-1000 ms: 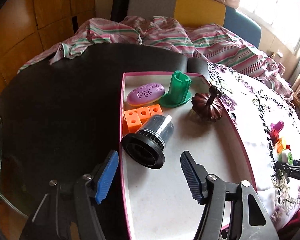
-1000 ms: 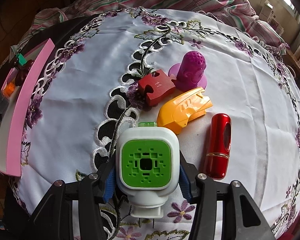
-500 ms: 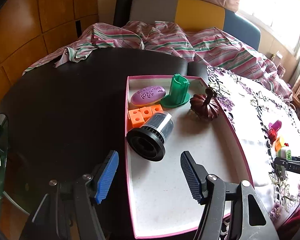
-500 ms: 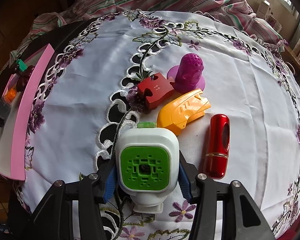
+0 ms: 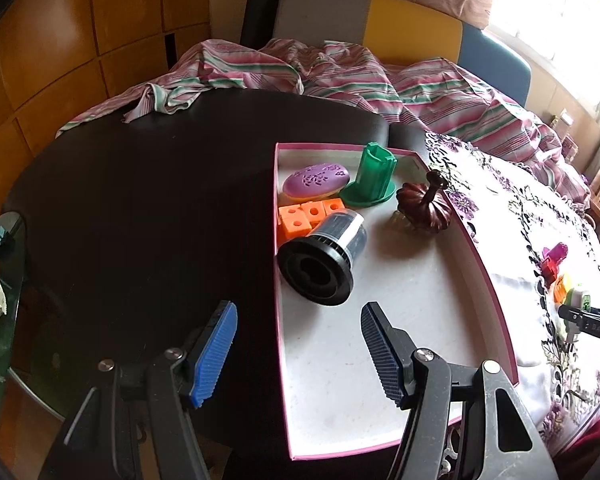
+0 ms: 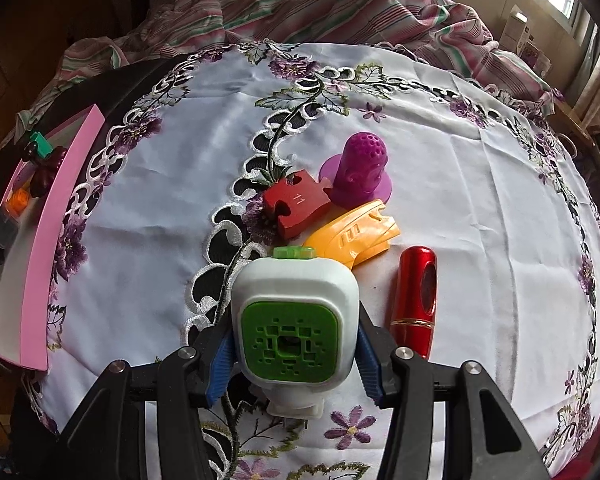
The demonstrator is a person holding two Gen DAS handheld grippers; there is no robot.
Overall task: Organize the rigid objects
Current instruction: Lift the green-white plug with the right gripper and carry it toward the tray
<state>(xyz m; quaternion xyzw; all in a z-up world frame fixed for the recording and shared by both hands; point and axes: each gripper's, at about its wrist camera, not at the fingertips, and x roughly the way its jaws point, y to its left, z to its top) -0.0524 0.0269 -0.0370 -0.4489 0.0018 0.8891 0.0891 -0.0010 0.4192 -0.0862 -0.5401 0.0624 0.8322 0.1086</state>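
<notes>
My right gripper (image 6: 294, 354) is shut on a white and green plug-in device (image 6: 290, 320), held just above the embroidered tablecloth (image 6: 460, 160). Beyond it lie a red puzzle piece (image 6: 298, 204), a purple perforated piece (image 6: 360, 172), a yellow piece (image 6: 354, 234) and a red tube (image 6: 414, 300). My left gripper (image 5: 300, 352) is open and empty over the left edge of a pink-rimmed tray (image 5: 484, 276). The tray holds a black-based cylinder (image 5: 320, 260), orange cubes (image 5: 304, 218), a purple oval (image 5: 316, 178), a green stand (image 5: 370, 178) and a dark red pumpkin (image 5: 422, 206).
The tray rests on a dark round table (image 5: 140, 200). A striped cloth (image 5: 340, 76) is bunched at the table's far side, in front of chairs (image 5: 408, 32). In the right wrist view the tray's pink rim (image 6: 56, 220) stands at the far left.
My left gripper has drawn back and up, so more of the tray shows. My right gripper has lifted the plug-in device slightly and pulled back from the other pieces.
</notes>
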